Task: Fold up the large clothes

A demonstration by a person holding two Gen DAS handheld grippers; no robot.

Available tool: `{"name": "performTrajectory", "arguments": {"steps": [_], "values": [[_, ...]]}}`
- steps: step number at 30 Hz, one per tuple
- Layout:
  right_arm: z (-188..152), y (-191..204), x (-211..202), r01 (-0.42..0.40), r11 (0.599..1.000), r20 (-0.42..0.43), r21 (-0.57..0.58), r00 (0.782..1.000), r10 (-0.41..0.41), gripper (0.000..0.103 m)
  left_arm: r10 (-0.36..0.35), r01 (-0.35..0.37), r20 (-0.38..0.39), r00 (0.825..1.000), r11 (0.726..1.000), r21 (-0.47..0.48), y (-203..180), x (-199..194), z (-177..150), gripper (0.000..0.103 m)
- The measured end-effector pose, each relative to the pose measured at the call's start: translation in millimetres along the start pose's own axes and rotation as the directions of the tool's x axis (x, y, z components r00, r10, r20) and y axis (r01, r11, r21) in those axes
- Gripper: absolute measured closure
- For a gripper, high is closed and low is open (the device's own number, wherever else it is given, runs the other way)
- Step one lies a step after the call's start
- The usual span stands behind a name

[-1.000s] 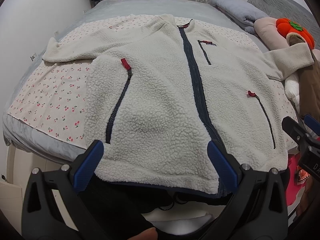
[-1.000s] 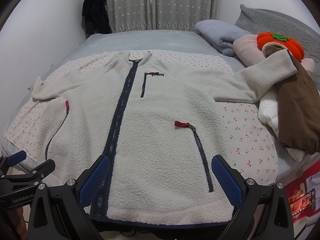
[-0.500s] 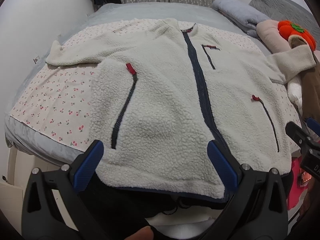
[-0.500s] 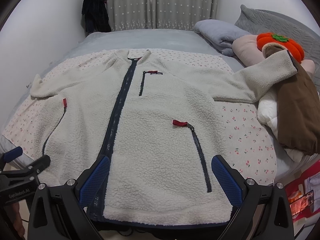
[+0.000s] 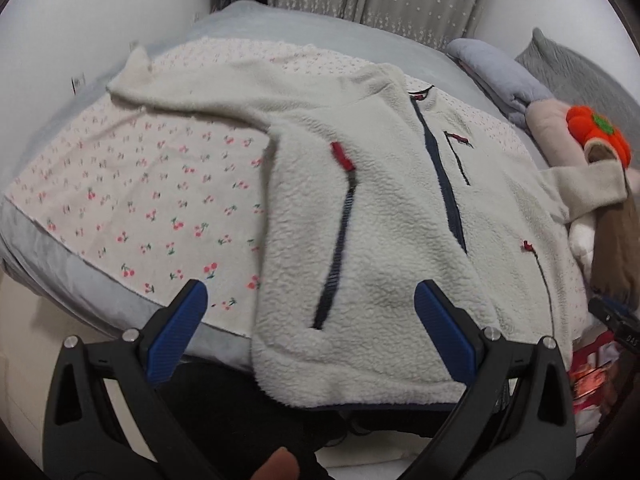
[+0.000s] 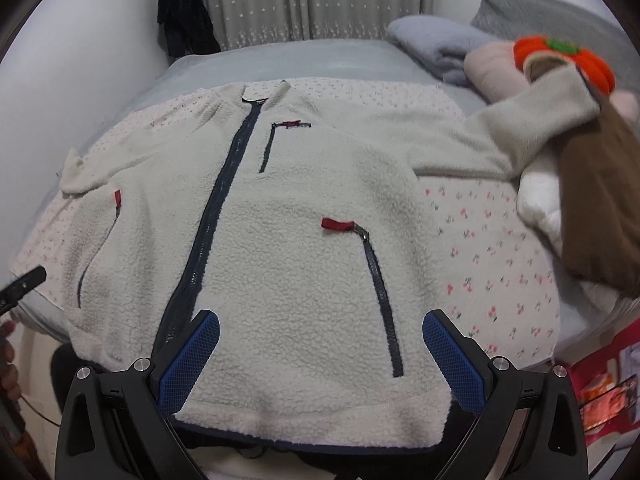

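Lying face up on a cherry-print sheet (image 6: 492,248) spread over the bed (image 6: 304,60), the cream fleece jacket (image 6: 288,240) runs lengthwise from its near hem, which overhangs the bed's edge, to its collar at the far end. Its dark front zipper (image 6: 216,216) follows that axis. One sleeve stretches left across the sheet; the other reaches right onto a heap of pillows beside an orange pumpkin plush (image 6: 560,56). Both the left gripper (image 5: 310,334) and the right gripper (image 6: 322,362) hover near the hem, jaws spread wide, holding nothing.
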State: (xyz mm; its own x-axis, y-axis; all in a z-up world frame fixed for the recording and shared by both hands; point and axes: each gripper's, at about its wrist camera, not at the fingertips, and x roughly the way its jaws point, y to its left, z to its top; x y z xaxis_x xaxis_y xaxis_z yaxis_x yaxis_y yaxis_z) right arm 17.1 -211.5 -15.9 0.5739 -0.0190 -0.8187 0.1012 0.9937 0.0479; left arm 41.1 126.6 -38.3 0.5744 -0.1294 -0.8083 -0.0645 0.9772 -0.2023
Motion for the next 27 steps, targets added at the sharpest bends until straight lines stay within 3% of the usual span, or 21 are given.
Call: {"name": "performTrajectory", "arguments": {"steps": [6,9,12,14,16,17,18,22,27], "values": [[-7,-44,13,-0.019,0.999,-0.021,0.026,1.0,0.019,0.0,-0.195,0.191,-0.062,0.979,0.979,-0.067,50,33,5,0.005],[-8,-68,26,-0.056,0.997,-0.042,0.052,0.997,0.058,0.0,-0.411,0.404,-0.068,0.909,0.909,-0.099,67,55,7,0.009],[-9,-96,44,-0.122,0.984,-0.075,0.128,0.988,0.132,0.0,-0.533,0.515,-0.085,0.842,0.841,-0.165,76,76,7,0.017],[-11,-111,57,-0.152,0.972,-0.094,0.178,0.981,0.171,0.001,-0.557,0.531,-0.114,0.823,0.825,-0.194,74,87,7,0.029],[-14,-122,69,-0.184,0.955,-0.111,0.233,0.971,0.214,0.007,-0.565,0.536,-0.148,0.812,0.821,-0.195,65,94,3,0.057],[-16,-126,75,-0.204,0.944,-0.117,0.258,0.964,0.24,0.009,-0.55,0.524,-0.175,0.817,0.834,-0.173,57,95,0,0.065],[-18,-128,80,-0.22,0.935,-0.123,0.28,0.957,0.262,0.012,-0.525,0.503,-0.195,0.829,0.851,-0.151,51,94,-2,0.086],[-23,-128,91,-0.223,0.927,-0.146,0.301,0.95,0.276,0.021,-0.483,0.468,-0.18,0.857,0.875,-0.12,43,61,2,0.091],[-22,-124,87,-0.207,0.942,-0.136,0.266,0.959,0.249,0.021,-0.359,0.358,-0.062,0.931,0.933,-0.032,42,-11,16,0.091]]}}
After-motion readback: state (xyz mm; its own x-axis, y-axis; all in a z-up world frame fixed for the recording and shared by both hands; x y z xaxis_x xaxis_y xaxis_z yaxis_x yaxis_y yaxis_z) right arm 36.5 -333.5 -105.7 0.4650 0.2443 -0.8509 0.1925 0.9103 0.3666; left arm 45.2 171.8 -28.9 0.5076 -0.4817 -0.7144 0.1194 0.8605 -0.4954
